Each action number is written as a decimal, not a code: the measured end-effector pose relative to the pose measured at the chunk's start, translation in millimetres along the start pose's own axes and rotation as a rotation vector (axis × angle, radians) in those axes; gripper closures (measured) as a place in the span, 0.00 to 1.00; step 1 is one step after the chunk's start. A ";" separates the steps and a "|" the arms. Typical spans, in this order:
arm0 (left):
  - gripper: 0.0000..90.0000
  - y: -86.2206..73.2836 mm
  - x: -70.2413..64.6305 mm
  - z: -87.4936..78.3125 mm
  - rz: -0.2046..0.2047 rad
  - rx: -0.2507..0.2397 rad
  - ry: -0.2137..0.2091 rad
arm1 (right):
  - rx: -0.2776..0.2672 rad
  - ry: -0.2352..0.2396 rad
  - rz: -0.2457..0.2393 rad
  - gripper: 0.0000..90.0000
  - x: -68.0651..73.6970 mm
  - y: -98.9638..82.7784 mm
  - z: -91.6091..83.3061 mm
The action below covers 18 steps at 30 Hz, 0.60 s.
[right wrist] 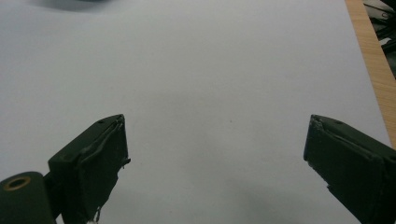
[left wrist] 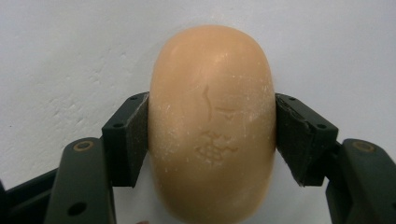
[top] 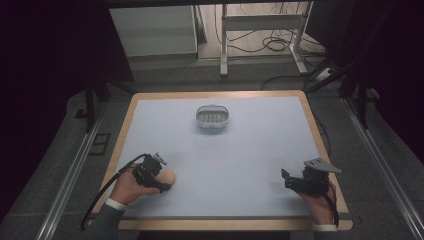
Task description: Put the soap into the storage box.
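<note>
A tan oval bar of soap [left wrist: 212,121] lies on the pale blue table mat, and my left gripper [left wrist: 212,135] is shut on it, one black pad pressed against each long side. In the high view the soap [top: 169,177] peeks out beside the left gripper [top: 161,181] near the mat's front left. My right gripper [right wrist: 215,154] stands wide open over bare mat with nothing between its fingers; in the high view the right gripper [top: 289,179] rests near the front right edge. A small white soap dish [top: 213,117] sits at the far middle of the mat.
The mat [top: 225,155] lies on a wooden-edged table [top: 310,115]. Metal rails [top: 372,150] run along both sides of it. Beyond the far edge stand a white frame [top: 262,22] and loose cables on the floor.
</note>
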<state>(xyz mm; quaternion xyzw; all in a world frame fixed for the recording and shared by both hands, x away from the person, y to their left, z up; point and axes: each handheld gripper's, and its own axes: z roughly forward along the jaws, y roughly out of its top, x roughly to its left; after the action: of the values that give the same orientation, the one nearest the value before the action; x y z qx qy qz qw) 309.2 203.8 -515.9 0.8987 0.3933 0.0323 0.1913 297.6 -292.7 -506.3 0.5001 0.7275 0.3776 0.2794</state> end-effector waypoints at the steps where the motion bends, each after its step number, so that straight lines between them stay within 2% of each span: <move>1: 0.36 0.1 0.5 -0.3 0.000 0.001 -0.004 | 0.000 0.000 0.000 0.07 -0.1 0.0 0.0; 5: 0.36 1.4 1.8 -6.7 0.002 -0.028 -0.032 | -0.002 -0.003 0.002 0.07 -0.4 0.0 -0.3; 9: 0.36 4.6 2.5 -13.1 0.007 -0.050 -0.043 | -0.001 -0.005 0.004 0.07 -0.9 -0.2 -0.3; 18: 0.36 9.6 8.1 -17.6 0.007 -0.062 -0.050 | 0.000 -0.006 0.006 0.07 -1.0 -0.4 -0.6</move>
<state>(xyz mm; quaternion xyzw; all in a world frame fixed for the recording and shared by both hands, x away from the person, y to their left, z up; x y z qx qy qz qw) 317.7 209.3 -496.9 0.8943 0.3840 0.0225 0.2285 297.3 -293.9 -506.3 0.5034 0.7252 0.3767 0.2807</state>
